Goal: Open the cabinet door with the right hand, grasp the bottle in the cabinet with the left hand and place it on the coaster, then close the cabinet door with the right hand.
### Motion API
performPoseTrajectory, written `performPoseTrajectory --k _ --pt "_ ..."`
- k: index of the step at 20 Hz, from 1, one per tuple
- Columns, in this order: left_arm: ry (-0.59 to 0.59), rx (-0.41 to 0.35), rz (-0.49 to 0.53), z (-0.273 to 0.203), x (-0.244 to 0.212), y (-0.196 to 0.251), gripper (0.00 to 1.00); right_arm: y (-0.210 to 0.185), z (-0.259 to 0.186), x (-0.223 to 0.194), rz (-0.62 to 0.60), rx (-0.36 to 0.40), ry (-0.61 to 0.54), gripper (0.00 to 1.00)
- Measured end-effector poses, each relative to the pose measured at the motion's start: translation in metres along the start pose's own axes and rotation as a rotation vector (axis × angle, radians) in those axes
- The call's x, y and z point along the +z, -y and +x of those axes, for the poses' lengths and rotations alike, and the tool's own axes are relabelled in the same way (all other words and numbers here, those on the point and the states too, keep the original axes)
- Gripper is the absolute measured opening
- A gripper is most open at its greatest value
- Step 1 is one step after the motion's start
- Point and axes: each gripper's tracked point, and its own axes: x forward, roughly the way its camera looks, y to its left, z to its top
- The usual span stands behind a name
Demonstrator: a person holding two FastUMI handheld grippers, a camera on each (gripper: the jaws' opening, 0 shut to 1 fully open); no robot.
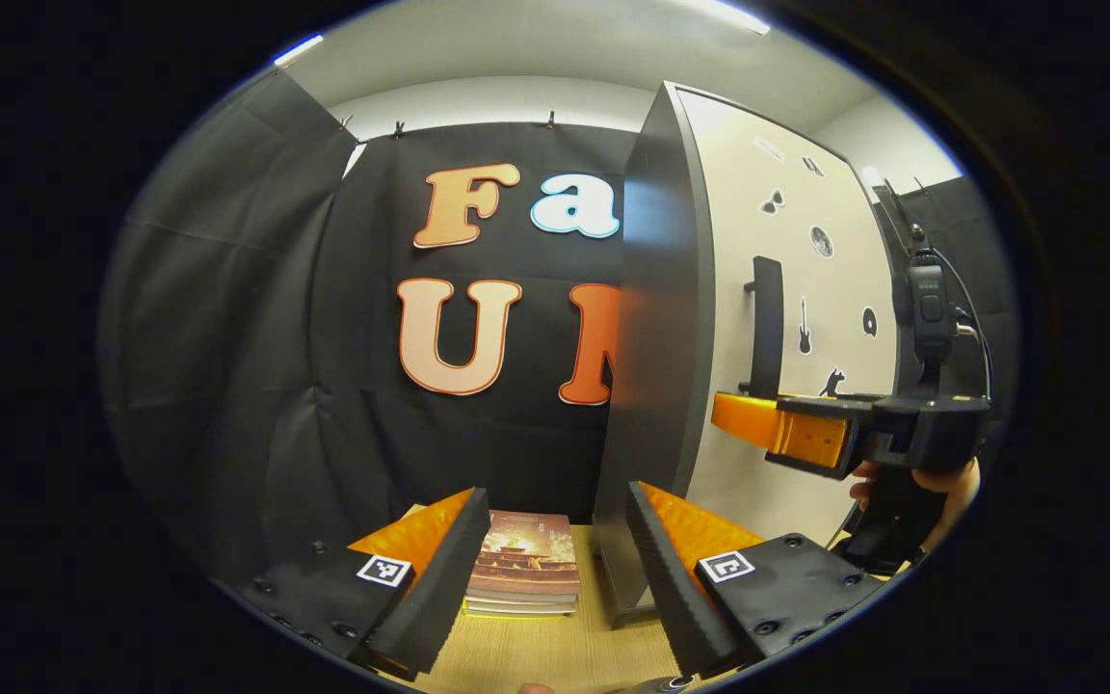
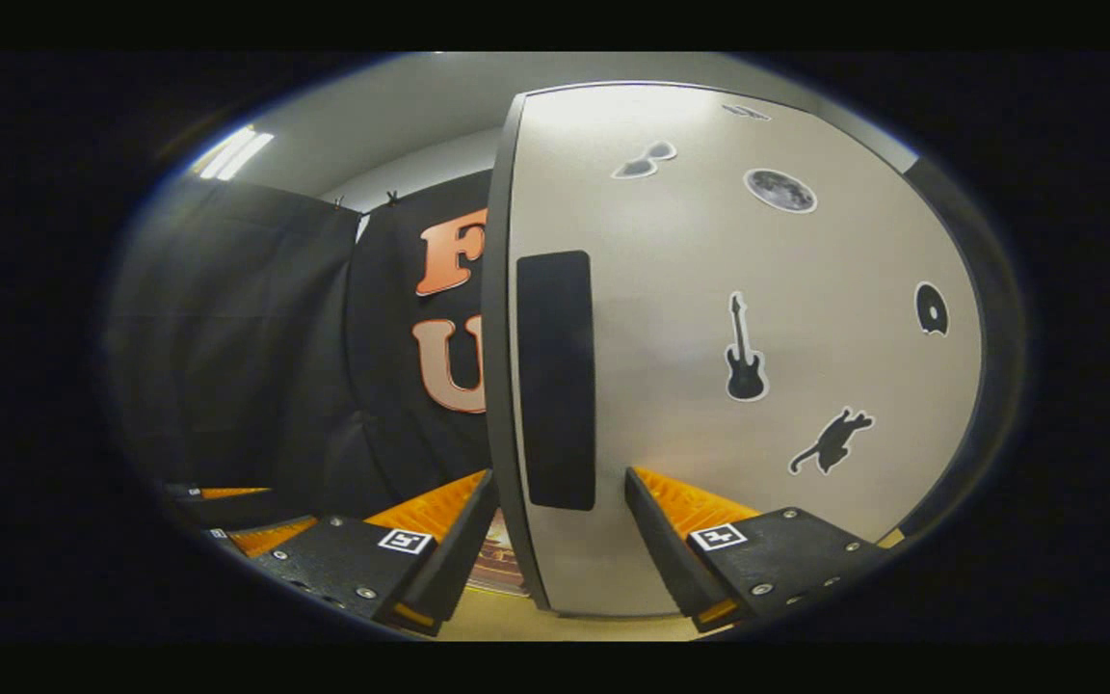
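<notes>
books (image 1: 523, 564) lie stacked on the wooden table (image 1: 555, 655) in the left gripper view, seen between the spread, empty fingers of the left gripper (image 1: 555, 569); the right gripper (image 1: 743, 419) reaches the cabinet door's (image 1: 786, 318) handle (image 1: 765, 328). right gripper view: the right gripper (image 2: 555, 540) is wide open, straddling the black handle (image 2: 556, 379) at the door's (image 2: 709, 289) left edge, touching nothing visibly.
</notes>
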Motion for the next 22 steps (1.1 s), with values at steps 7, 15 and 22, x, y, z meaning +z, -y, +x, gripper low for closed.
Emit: performPoseTrajectory --k 7,15,22 --pt "0.010 0.037 -0.016 -0.010 0.007 -0.002 0.93 0.020 -0.035 -0.001 -0.082 -0.071 0.031 0.93" --pt "0.037 -0.009 -0.001 -0.028 0.021 0.005 0.93 0.044 -0.111 0.028 -0.139 -0.179 0.131 0.93" --pt "0.043 -0.083 0.024 -0.055 0.028 -0.003 0.93 0.018 -0.171 0.024 -0.102 -0.262 0.119 0.94"
